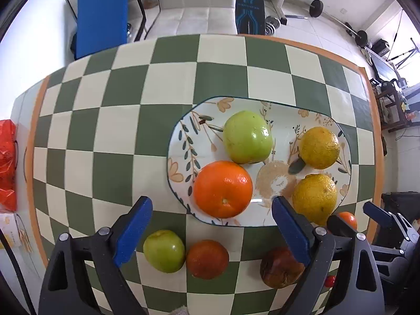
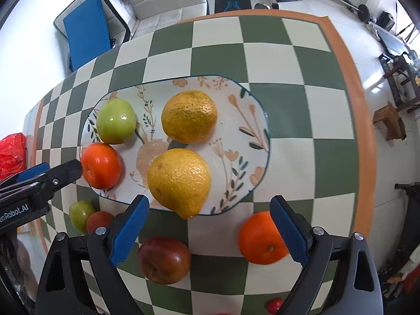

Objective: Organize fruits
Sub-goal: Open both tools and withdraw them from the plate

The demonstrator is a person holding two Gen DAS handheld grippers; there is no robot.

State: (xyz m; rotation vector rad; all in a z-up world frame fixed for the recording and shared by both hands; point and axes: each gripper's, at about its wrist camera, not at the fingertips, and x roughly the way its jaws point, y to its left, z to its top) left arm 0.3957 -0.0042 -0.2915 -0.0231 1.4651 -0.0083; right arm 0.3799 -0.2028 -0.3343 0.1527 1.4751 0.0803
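On the floral plate [image 2: 244,120] sit four fruits already: a green apple [image 2: 116,120], an orange [image 2: 101,165] and two yellow citrus [image 2: 181,181]. Just off the plate's near rim, on the checkered table [image 2: 333,157], wait a loose orange [image 2: 262,239], a dark red apple [image 2: 164,260], a small green apple [image 1: 164,250] and a reddish fruit [image 1: 207,258]. All look firm, round and apt to roll, so take them across the widest part. The left claw [image 1: 212,223] and right claw [image 2: 210,223] both gape empty. Beyond the plate stand a white chair [image 1: 194,5] and gym weights [image 1: 316,8].

Left wrist — high, looking down from near edge of table [image 1: 162,84]. Right wrist — likewise, apparently further right, closer. Shared: plate [image 1: 183,141] [image 2: 252,120].
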